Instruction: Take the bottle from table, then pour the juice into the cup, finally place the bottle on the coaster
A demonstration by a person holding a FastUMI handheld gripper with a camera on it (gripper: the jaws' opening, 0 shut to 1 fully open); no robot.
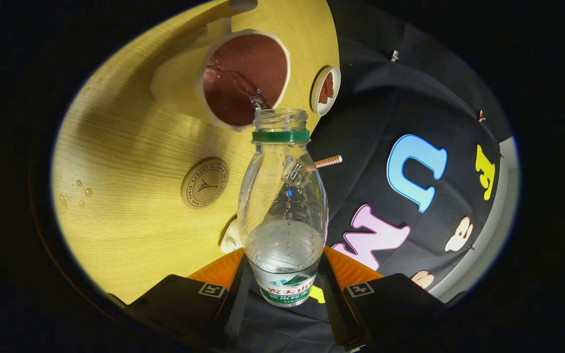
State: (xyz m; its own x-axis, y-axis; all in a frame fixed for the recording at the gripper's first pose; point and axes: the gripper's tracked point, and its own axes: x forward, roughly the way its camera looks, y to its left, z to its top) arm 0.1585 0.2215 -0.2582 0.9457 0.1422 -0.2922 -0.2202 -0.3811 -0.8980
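A clear plastic bottle (282,206) with a green neck ring and no cap is clamped between my two fingers, so my gripper (282,274) is shut on it. The bottle is tilted over, its open mouth at the rim of a white cup (245,78) with a dark brown inside. A thin stream of clear liquid runs from the mouth into the cup. Some liquid remains in the bottle's lower part near my fingers. A round cork coaster (205,183) lies flat on the wooden table (130,147), beside the bottle and nearer to me than the cup.
A small white dish (326,90) with something brown in it sits near the table's edge beyond the cup. A striped straw-like stick (328,161) pokes out behind the bottle. Water drops (80,192) dot the table on the far side of the coaster. Black cloth hangs past the table edge.
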